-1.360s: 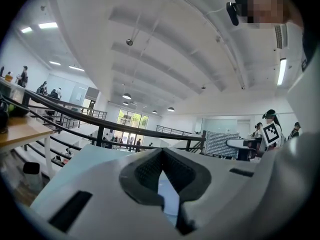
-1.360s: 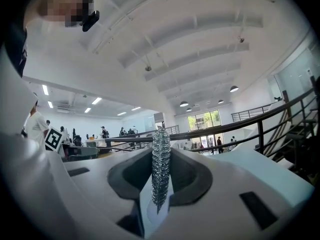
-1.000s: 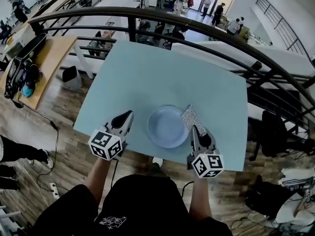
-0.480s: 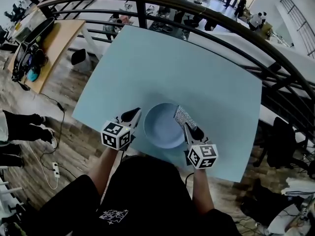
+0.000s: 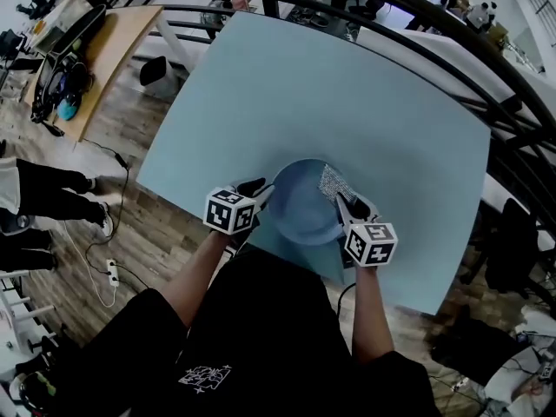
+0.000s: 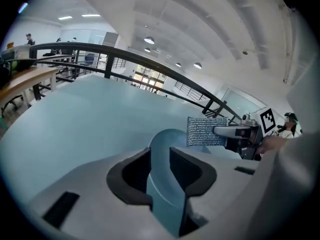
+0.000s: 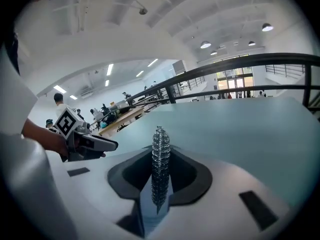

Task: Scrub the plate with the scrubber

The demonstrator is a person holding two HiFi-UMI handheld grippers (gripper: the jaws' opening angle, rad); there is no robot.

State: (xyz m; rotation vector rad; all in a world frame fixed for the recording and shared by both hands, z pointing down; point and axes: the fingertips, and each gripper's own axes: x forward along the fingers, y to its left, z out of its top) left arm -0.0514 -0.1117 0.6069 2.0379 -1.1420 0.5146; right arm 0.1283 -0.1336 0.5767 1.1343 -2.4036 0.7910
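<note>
A round pale-blue plate (image 5: 304,208) lies near the front edge of the light-blue table (image 5: 347,94). My left gripper (image 5: 261,187) is at the plate's left rim. In the left gripper view its jaws are opening, with the plate's rim (image 6: 167,143) running between them (image 6: 160,158). My right gripper (image 5: 341,201) is shut on a silver mesh scrubber (image 5: 331,181), which hangs over the plate's right side. The scrubber (image 7: 160,156) stands upright between the right jaws (image 7: 161,171). From the left gripper view the scrubber (image 6: 206,131) shows flat, held above the plate.
A black curved railing (image 5: 452,24) runs past the table's far side. A wooden desk (image 5: 95,50) with gear stands at far left. A person's legs (image 5: 43,185) and cables (image 5: 109,272) are on the floor to the left.
Both grippers have closed in on the plate. The left one went from beside the plate to its left rim, and the scrubber moved in over the plate's right side.
</note>
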